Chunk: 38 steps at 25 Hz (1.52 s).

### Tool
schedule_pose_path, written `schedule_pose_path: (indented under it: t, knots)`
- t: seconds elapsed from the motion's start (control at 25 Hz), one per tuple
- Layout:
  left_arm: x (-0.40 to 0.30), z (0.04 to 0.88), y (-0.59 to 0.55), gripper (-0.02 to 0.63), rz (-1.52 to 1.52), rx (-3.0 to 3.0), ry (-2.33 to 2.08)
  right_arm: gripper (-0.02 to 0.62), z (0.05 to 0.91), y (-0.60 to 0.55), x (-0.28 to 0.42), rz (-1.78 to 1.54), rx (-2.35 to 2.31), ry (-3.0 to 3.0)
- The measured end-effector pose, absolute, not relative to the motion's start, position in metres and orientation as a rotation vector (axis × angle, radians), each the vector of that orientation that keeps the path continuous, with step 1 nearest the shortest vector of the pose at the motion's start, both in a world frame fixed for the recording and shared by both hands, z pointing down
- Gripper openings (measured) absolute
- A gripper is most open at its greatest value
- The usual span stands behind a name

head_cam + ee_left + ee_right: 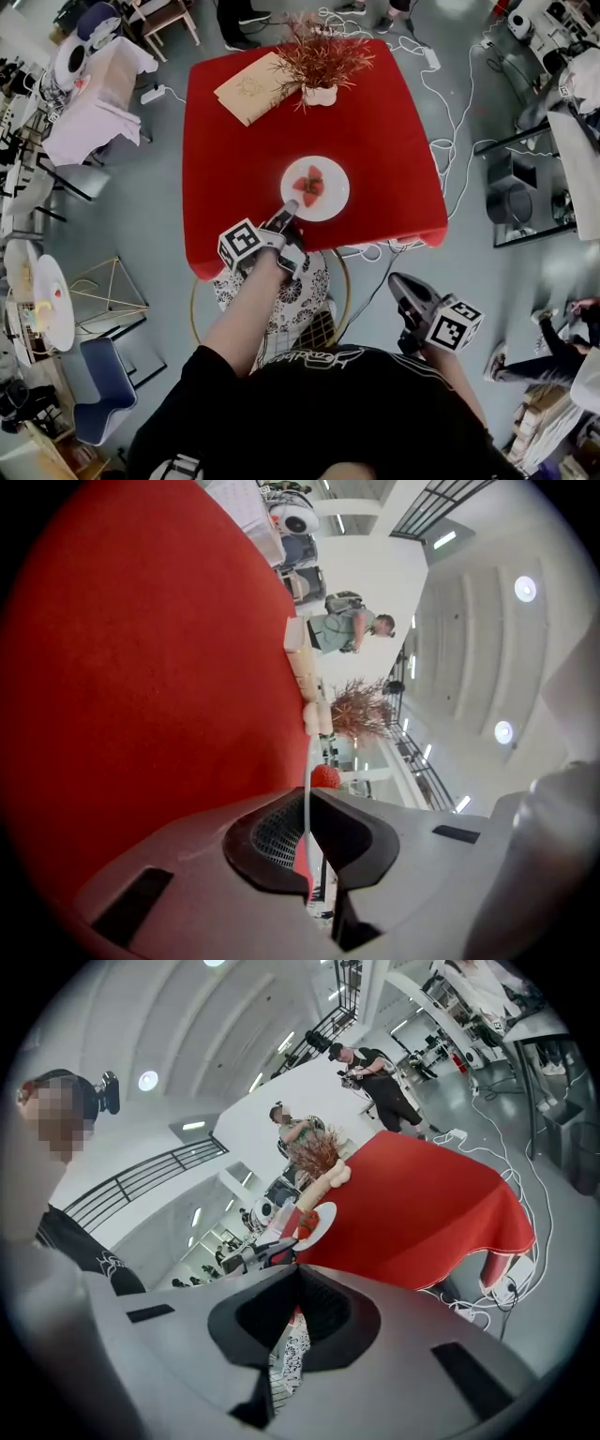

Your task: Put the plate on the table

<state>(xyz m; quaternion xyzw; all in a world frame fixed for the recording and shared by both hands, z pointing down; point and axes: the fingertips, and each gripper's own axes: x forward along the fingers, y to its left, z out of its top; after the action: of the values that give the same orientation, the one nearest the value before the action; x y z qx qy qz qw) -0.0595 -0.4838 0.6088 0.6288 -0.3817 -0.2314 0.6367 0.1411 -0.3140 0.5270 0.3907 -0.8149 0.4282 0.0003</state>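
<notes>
**Red worktop, plate down, grip not yet released**

Red cloth covers the square worktop, the biggest thing in the head view. At its far side stand a potted plant with dry reddish fronds and, beside it, a tan folder lying flat. Both are well apart from the action.

The white plate lies near the worktop's near edge, roughly midway along it. It appears to sit flat on the cloth with a few strawberries at its middle.

The left gripper reaches in over the near edge and is clamped on the plate's near rim. In the left gripper view the rim runs edge-on as a thin white line straight between the closed jaws, with red cloth just beside it.

The right gripper hangs off the worktop at the person's right side. It is clenched on nothing, and only a patterned seat shows past its jaws.

By my reading, the placing step is at its very end: the plate seems set down and only the release remains. The next move calls for opening the left jaws without lifting or dragging the rim. The gripper should then draw straight back toward the person, low and level, so the plate does not tip or slide toward the edge and the strawberries stay put.
</notes>
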Motion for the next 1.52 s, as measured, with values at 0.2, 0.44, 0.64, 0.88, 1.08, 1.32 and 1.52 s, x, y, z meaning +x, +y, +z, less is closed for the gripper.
schedule_pose_path:
  t: [0.2,0.44,0.64,0.88,1.08,1.32,1.52]
  knots:
    - [-0.057,0.622,-0.489,0.015,-0.482,1.420,-0.899,0.008,0.533,-0.312,0.136,1.372,1.212,-2.553]
    - [-0.059,0.632,-0.493,0.015,-0.431,1.388,-0.952,0.007,0.535,-0.312,0.136,1.394,1.199,-2.548]
    - [-0.057,0.640,-0.491,0.015,-0.361,1.338,-0.989,0.008,0.541,-0.306,0.137,1.363,1.197,-2.528]
    - [-0.056,0.637,-0.494,0.091,-0.346,1.282,-1.009,0.008,0.542,-0.307,0.133,1.330,1.175,-2.536]
    - [-0.051,0.630,-0.501,0.229,-0.371,1.277,-0.990,0.007,0.544,-0.307,0.134,1.339,1.178,-2.537]
    - [-0.047,0.619,-0.504,0.327,-0.366,1.335,-0.958,0.006,0.543,-0.304,0.138,1.357,1.189,-2.535]
    - [-0.036,0.615,-0.502,0.351,-0.239,1.506,-0.945,0.007,0.543,-0.303,0.143,1.382,1.214,-2.536]
